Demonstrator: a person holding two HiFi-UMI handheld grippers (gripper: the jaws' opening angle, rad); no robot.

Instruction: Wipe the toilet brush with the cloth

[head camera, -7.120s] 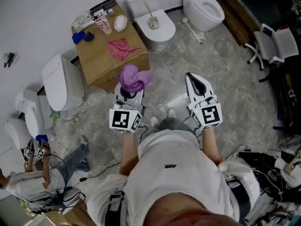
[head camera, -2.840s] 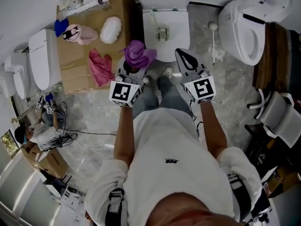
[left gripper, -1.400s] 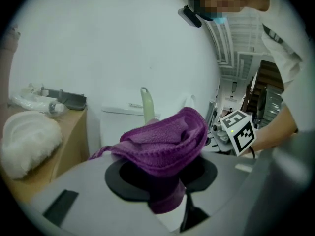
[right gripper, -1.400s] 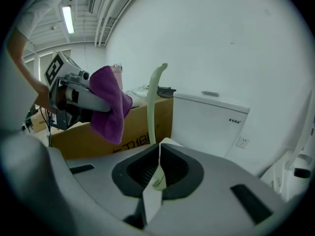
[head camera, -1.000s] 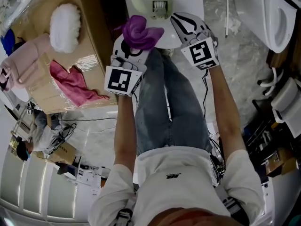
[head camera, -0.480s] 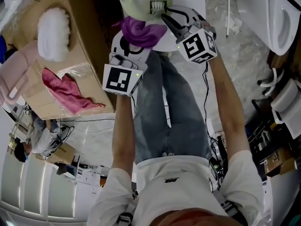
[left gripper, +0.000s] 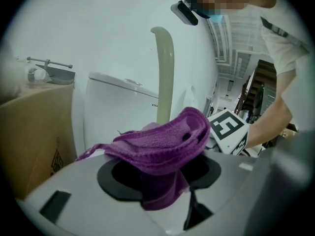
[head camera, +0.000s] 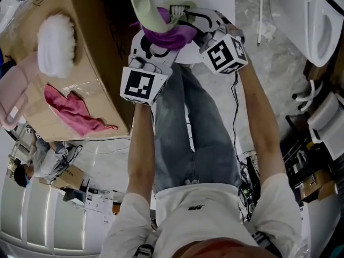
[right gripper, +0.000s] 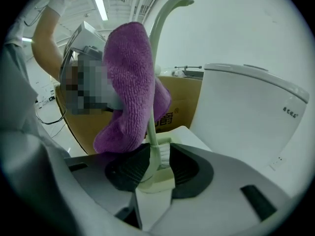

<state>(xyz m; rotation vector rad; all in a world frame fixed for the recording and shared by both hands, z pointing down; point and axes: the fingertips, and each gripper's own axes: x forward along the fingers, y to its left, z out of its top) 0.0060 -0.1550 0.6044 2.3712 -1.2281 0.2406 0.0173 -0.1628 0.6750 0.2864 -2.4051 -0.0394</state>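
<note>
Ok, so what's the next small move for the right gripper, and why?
Probably close the right gripper on the toilet brush. Its jaws have just been opening and now stand either side of the brush's neck without clamping it. The purple cloth sits right beside the handle, ready for wiping.

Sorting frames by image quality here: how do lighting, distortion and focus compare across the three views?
Head view: evenly lit, sharp, straight lines bowing toward the edges. Left gripper view: fisheye circle, black corners, purple cloth crisply textured. Right gripper view: same fisheye, bright ceiling light top left, toilet tank edge curved.
</note>
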